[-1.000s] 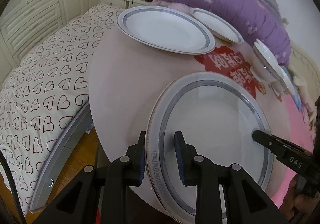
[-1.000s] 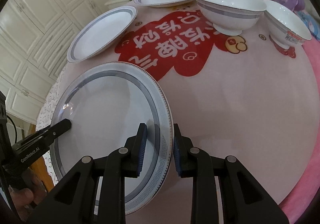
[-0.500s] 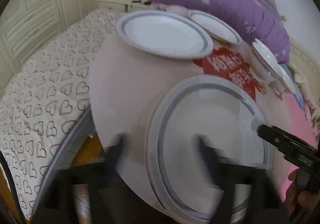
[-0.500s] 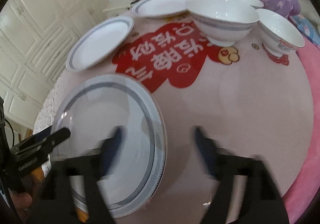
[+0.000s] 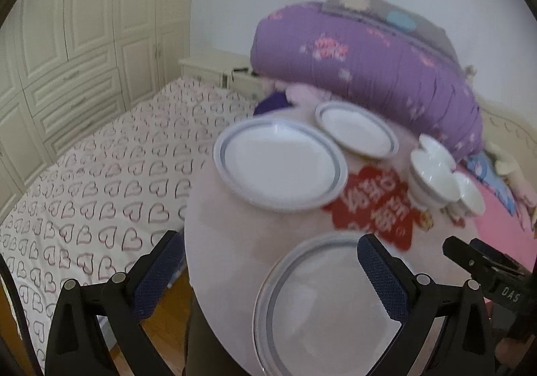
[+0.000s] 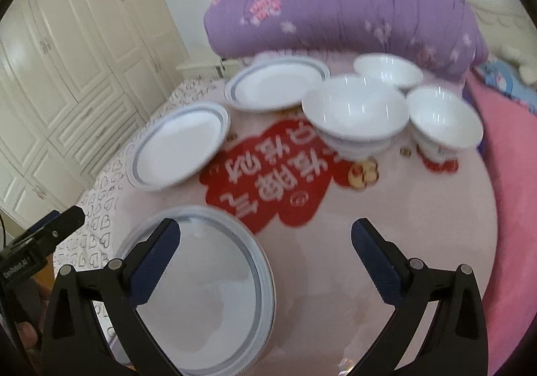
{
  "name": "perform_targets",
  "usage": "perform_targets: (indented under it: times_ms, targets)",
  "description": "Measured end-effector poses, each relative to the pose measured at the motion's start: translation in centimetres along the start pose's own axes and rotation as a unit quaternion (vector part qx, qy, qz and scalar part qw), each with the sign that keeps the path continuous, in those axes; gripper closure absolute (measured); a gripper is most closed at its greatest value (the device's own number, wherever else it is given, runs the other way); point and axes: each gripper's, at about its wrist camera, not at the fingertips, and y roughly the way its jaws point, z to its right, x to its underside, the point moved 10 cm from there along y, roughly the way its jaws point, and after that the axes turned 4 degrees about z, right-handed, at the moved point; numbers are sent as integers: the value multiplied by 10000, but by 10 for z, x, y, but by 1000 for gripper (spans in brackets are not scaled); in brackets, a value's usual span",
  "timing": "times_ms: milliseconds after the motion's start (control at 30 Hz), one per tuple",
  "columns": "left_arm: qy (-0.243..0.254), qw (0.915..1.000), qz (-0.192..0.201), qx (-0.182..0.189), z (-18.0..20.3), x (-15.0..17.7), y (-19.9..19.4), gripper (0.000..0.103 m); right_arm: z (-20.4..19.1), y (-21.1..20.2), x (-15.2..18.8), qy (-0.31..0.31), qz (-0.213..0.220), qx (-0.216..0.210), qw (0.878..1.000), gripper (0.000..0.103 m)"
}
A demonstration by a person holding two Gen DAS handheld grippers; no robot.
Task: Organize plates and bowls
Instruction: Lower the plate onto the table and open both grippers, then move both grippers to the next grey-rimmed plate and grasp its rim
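Observation:
A large grey-rimmed plate (image 5: 322, 309) (image 6: 201, 288) lies flat on the round pink table (image 6: 386, 218) at its near edge. My left gripper (image 5: 268, 272) is open and empty above it. My right gripper (image 6: 265, 251) is open and empty, its left finger over the plate. A medium plate (image 5: 278, 164) (image 6: 181, 147) and a smaller plate (image 5: 355, 129) (image 6: 278, 87) lie further back. Three white bowls (image 6: 355, 114) (image 6: 443, 122) (image 6: 387, 68) stand at the back right, seen in the left wrist view too (image 5: 433, 174).
A rolled purple quilt (image 5: 369, 53) lies behind the table. A heart-patterned bed (image 5: 94, 174) is at the left, with cream wardrobes (image 6: 67, 74) beyond. Pink bedding (image 6: 503, 174) borders the table's right. The other gripper's tip shows in each view (image 5: 483, 268) (image 6: 43, 238).
Both grippers have let go of the large plate's rim, opened wide, and pulled back and up. The plate now rests on the table.

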Motion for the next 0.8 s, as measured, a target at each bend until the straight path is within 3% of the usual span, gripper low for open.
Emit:
perform_targets:
  times_ms: [367, 600, 800]
  targets:
    - [-34, 9986, 522, -93, -14, -24, -30, 1, -36, -8, -75, -608, 890, 70, 9941, 0]
    - [-76, 9982, 552, -225, -26, -36, -9, 1, -50, 11, -104, -763, 991, 61, 9921, 0]
    - [-146, 9984, 472, -291, -33, -55, 31, 1, -55, 43, -115, -793, 776, 60, 9938, 0]
